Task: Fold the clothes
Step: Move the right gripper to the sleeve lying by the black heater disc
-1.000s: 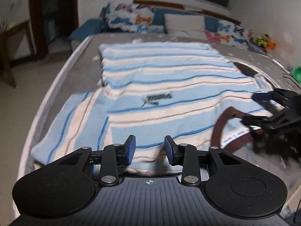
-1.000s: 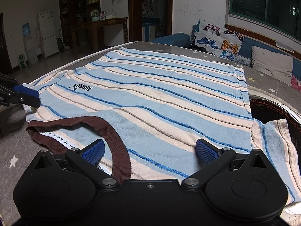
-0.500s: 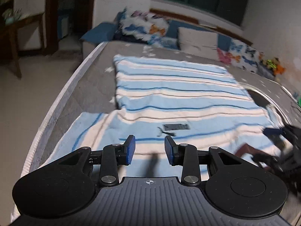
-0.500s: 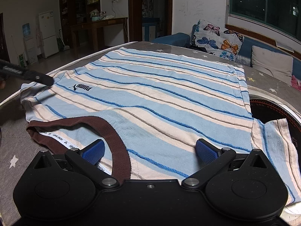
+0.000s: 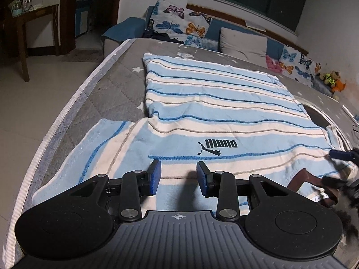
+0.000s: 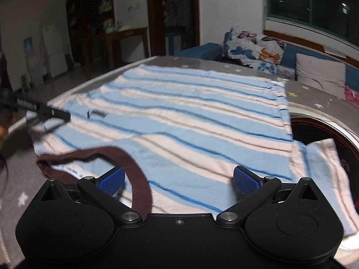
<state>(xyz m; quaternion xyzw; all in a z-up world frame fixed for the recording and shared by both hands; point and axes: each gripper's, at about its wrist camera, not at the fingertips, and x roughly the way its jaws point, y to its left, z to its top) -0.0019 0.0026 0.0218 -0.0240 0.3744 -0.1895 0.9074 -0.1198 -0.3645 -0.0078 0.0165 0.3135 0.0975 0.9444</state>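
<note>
A blue-and-white striped T-shirt [image 5: 215, 103] with a brown collar [image 5: 309, 179] and a black logo [image 5: 208, 148] lies flat on a grey bed [image 5: 112, 89]. It also shows in the right wrist view [image 6: 190, 116], collar [image 6: 125, 157] near me. My left gripper [image 5: 178, 177] is open and empty, just above the shirt's shoulder by the near sleeve [image 5: 94, 148]. My right gripper [image 6: 178, 177] is wide open and empty over the shirt's neckline; it shows at the right edge of the left wrist view [image 5: 341, 157]. The left gripper shows blurred at the left of the right wrist view [image 6: 44, 112].
Butterfly-print pillows [image 5: 179, 27] and a grey cushion [image 5: 244, 42] line the bed's far side. A dark round object [image 6: 325, 134] lies under the shirt's other sleeve. A wooden table [image 5: 22, 27] stands on the floor to the left. The bed edge [image 5: 56, 130] runs along the left.
My left gripper has moved forward along the shirt's shoulder toward the logo. My right gripper has lifted slightly; the view is now blurred. Both jaws keep their opening.
</note>
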